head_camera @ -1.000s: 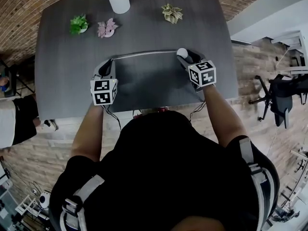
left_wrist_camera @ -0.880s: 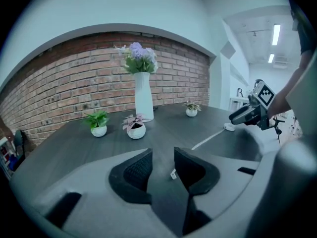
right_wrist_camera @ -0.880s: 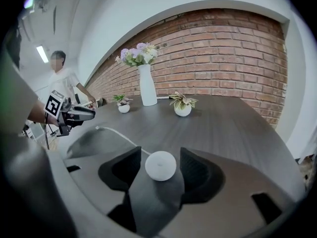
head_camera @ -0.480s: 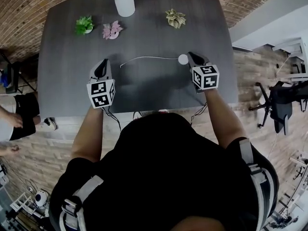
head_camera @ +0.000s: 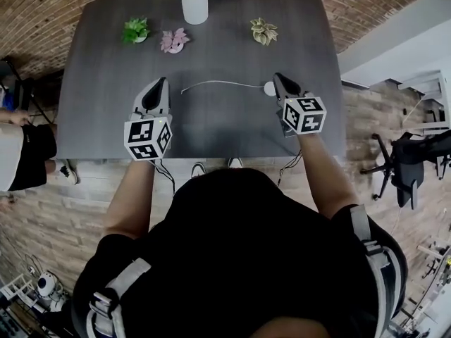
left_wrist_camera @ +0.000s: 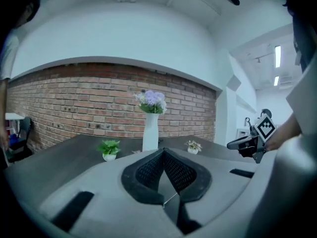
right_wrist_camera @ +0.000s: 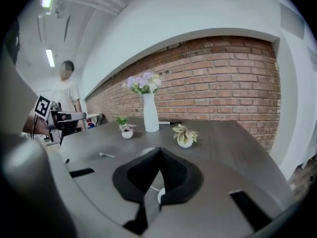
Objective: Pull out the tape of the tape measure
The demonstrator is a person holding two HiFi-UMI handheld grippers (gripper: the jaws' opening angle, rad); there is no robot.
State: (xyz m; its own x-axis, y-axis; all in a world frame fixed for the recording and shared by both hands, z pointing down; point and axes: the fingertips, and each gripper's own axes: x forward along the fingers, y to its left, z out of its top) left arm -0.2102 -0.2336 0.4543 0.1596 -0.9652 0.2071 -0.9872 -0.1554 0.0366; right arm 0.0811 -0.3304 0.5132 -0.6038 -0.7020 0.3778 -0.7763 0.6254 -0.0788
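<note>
The tape measure's small round white case (head_camera: 269, 89) lies on the dark table (head_camera: 106, 83). Its thin tape (head_camera: 218, 83) curves left to a free end (head_camera: 182, 92). My right gripper (head_camera: 277, 78) is shut with its tips just right of the case, not gripping it. In the right gripper view the case (right_wrist_camera: 159, 195) shows white below the closed jaws. My left gripper (head_camera: 163, 82) is shut, a little left of the tape's free end and apart from it. The left gripper view shows its black pads (left_wrist_camera: 148, 168) meeting with nothing gripped.
A white vase with flowers (head_camera: 194, 2) and three small potted plants (head_camera: 135, 30) (head_camera: 173, 41) (head_camera: 263, 32) stand at the table's far side. A person (head_camera: 21, 150) is beside the left edge. A black chair (head_camera: 416, 160) stands on the right.
A second ago the tape was stretched between both grippers. Both have let go: the right jaws shut beside the case, and the tape lies loose on the table.
</note>
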